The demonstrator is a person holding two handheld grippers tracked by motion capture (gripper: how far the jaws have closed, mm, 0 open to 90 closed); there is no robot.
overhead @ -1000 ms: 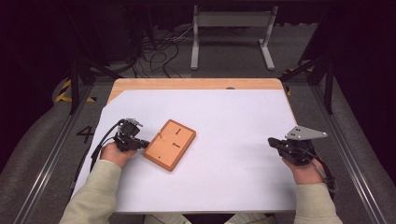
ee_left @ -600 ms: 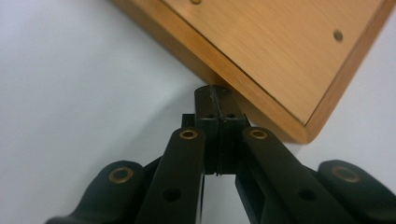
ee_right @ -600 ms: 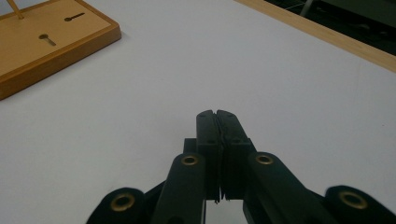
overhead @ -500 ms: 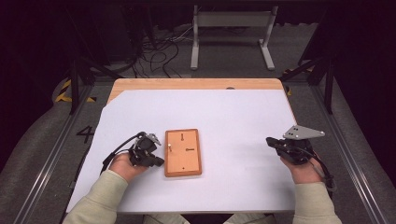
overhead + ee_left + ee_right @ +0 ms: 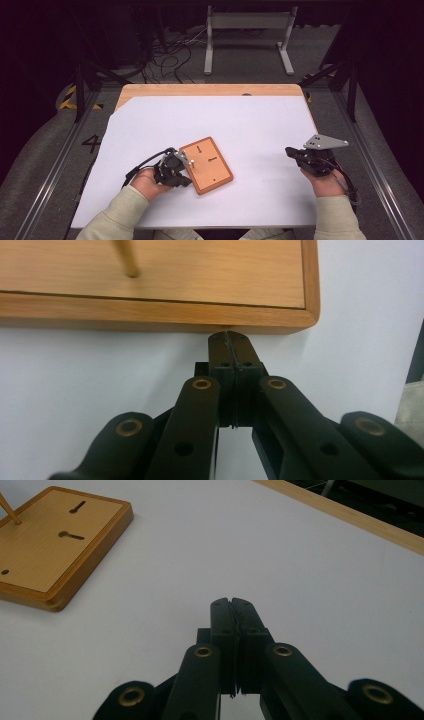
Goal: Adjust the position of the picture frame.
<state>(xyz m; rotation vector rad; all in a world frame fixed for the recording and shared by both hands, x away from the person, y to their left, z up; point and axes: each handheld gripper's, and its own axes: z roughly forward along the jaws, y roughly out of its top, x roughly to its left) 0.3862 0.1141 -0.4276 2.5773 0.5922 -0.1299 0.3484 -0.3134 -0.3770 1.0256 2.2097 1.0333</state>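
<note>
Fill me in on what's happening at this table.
A person at a table covered in white holds a tool in each hand. The left tool, jaws shut and holding nothing, has its tips against the side edge of a wooden board, near one corner, as if nudging it across the surface. A thin peg stands up from the board. The right tool, also shut and holding nothing, rests on the table off to the right, apart from the board.

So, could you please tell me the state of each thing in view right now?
Left gripper: jaws shut, empty, tips against the board's side edge.
Right gripper: jaws shut, empty, resting on the white sheet, apart from the board.
Wooden board: flat on the white sheet, turned askew, thin peg upright.
</note>
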